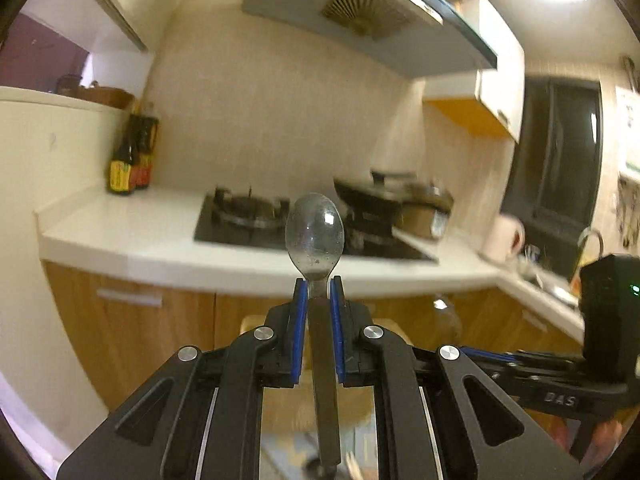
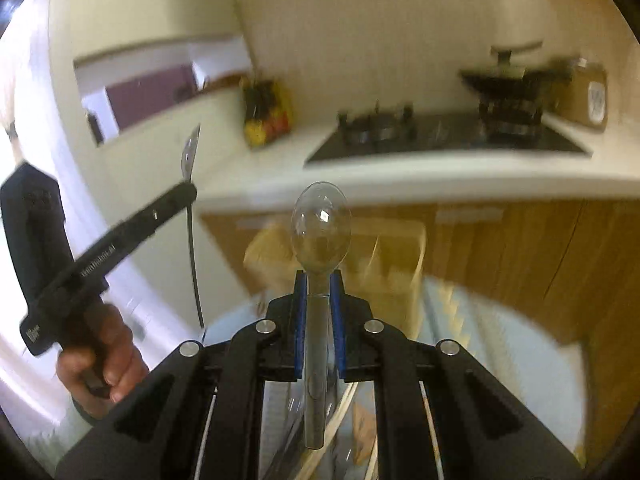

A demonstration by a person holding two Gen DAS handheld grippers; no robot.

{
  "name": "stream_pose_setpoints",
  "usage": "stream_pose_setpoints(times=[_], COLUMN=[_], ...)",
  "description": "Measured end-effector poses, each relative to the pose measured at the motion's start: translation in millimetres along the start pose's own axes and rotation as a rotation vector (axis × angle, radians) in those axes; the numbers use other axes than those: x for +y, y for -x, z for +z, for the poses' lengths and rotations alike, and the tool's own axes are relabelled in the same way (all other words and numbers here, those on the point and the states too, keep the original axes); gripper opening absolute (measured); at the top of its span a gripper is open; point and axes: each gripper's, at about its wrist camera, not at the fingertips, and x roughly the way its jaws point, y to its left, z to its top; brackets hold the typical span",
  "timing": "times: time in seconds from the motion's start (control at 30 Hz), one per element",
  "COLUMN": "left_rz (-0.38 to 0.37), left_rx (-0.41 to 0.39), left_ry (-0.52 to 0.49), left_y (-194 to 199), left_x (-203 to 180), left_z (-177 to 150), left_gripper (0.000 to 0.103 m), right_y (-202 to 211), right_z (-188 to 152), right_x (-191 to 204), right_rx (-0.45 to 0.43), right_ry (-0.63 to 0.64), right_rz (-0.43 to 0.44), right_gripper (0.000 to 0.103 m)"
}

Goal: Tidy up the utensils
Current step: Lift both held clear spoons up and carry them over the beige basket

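My left gripper (image 1: pixel 319 286) is shut on the neck of a steel spoon (image 1: pixel 315 230), bowl pointing up and forward, handle running back between the blue pads. My right gripper (image 2: pixel 319 280) is shut on a second steel spoon (image 2: pixel 321 226), held the same way. In the right wrist view the left gripper (image 2: pixel 188 190) shows at the left, raised in a hand, with its spoon (image 2: pixel 190 152) seen edge-on. Part of the right gripper's body (image 1: pixel 608 312) shows at the right of the left wrist view. Both spoons are held in the air, well short of the counter.
A white counter (image 1: pixel 132 236) carries a black gas hob (image 1: pixel 240 220), a wok and pot (image 1: pixel 396 200), sauce bottles (image 1: pixel 130 152) and a white mug (image 1: pixel 506 236). Wooden cabinets (image 1: pixel 160 320) stand below. A range hood (image 1: pixel 360 12) hangs above. A light wooden object (image 2: pixel 384 248) lies blurred below.
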Motion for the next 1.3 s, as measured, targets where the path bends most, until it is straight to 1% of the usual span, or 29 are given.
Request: stream_pose_setpoints(times=[0.1, 0.23, 0.3, 0.4, 0.43, 0.47, 0.57, 0.63, 0.7, 0.77, 0.87, 1.0, 1.1, 1.17, 1.23, 1.3], left_rz=[0.018, 0.03, 0.03, 0.043, 0.047, 0.052, 0.064, 0.072, 0.078, 0.086, 0.085, 0.089, 0.078, 0.079, 0.077, 0.073], left_rx=[-0.042, -0.058, -0.056, -0.067, -0.068, -0.067, -0.068, -0.07, -0.072, -0.07, -0.066, -0.062, -0.048, -0.042, -0.042, -0.039], left_ry=[0.008, 0.007, 0.027, 0.034, 0.03, 0.025, 0.011, 0.007, 0.01, 0.016, 0.024, 0.024, 0.033, 0.032, 0.039, 0.051], left_y=[-21, -44, -54, -65, -67, -70, -78, -83, -84, -86, -87, -86, -83, -78, -71, -63], left_x=[6, 14, 21, 27, 29, 30, 30, 32, 34, 38, 42, 43, 43, 44, 44, 45], left_z=[9, 15, 16, 14, 13, 12, 6, 2, -2, -7, -14, -22, -26, -28, -29, -29], left_gripper=[0.01, 0.01, 0.01, 0.01, 0.01, 0.01, 0.01, 0.01, 0.01, 0.01, 0.01, 0.01, 0.014, 0.021, 0.03, 0.031], right_y=[-2, -12, -22, -38, -42, -46, -59, -69, -74, -79, -81, -78, -76, -73, -67, -60], right_z=[24, 48, 52, 59, 62, 63, 61, 54, 48, 40, 30, 21, 15, 12, 8, 4], right_x=[-11, -29, -39, -55, -57, -59, -61, -60, -58, -55, -50, -49, -48, -47, -45, -43], right_rx=[-0.054, -0.09, -0.116, -0.131, -0.143, -0.16, -0.184, -0.203, -0.223, -0.239, -0.264, -0.293, -0.267, -0.249, -0.237, -0.229], right_ry=[-0.017, -0.057, -0.078, -0.143, -0.148, -0.142, -0.119, -0.096, -0.076, -0.049, -0.005, 0.001, 0.009, 0.015, 0.021, 0.025], right_rz=[-0.026, -0.044, -0.052, -0.006, -0.015, -0.05, -0.084, -0.114, -0.115, -0.138, -0.161, -0.162, -0.16, -0.155, -0.159, -0.164], right_gripper=[0.01, 0.01, 0.01, 0.01, 0.01, 0.01, 0.01, 0.01, 0.01, 0.01, 0.01, 0.01, 0.01, 0.011, 0.013, 0.014])
